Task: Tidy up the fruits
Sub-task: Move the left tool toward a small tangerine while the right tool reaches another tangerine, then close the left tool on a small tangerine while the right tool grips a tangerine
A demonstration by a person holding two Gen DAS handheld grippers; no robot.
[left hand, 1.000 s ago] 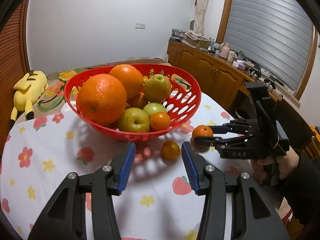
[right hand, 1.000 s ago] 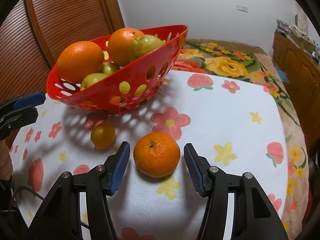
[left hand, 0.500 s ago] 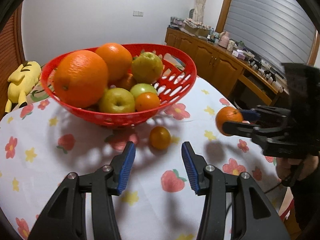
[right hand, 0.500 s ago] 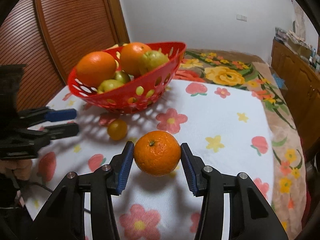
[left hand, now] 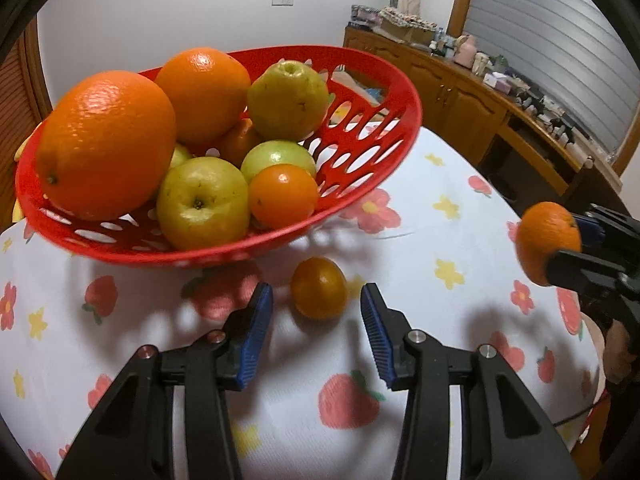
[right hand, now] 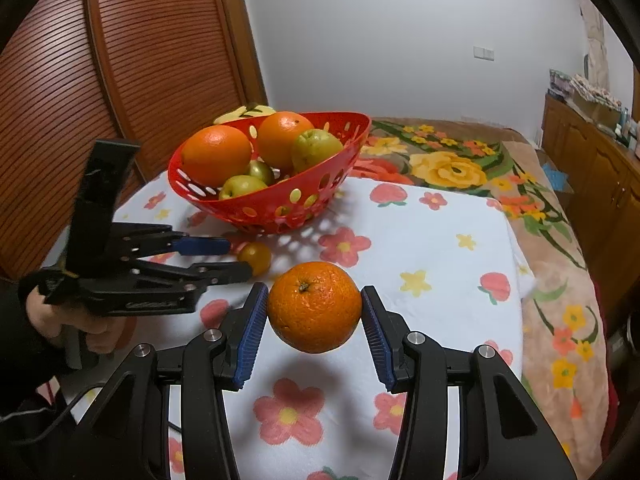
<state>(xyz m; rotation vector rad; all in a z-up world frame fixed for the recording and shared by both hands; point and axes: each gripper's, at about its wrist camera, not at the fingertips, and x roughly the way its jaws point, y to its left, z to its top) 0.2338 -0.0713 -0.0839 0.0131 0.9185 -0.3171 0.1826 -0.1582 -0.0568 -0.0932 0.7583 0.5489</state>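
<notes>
Small orange [left hand: 319, 288] between open left fingers [left hand: 258, 320]

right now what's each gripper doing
left gripper: open, fingers closing around the small orange fruit on the table.
right gripper: shut on the round orange mandarin.

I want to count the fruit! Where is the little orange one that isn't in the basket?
The little orange fruit lies on the flowered tablecloth just in front of the red basket, between the open left gripper fingers.

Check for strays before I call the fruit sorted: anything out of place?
One small orange fruit lies on the tablecloth beside the red basket, between the left gripper's open jaws.
</notes>
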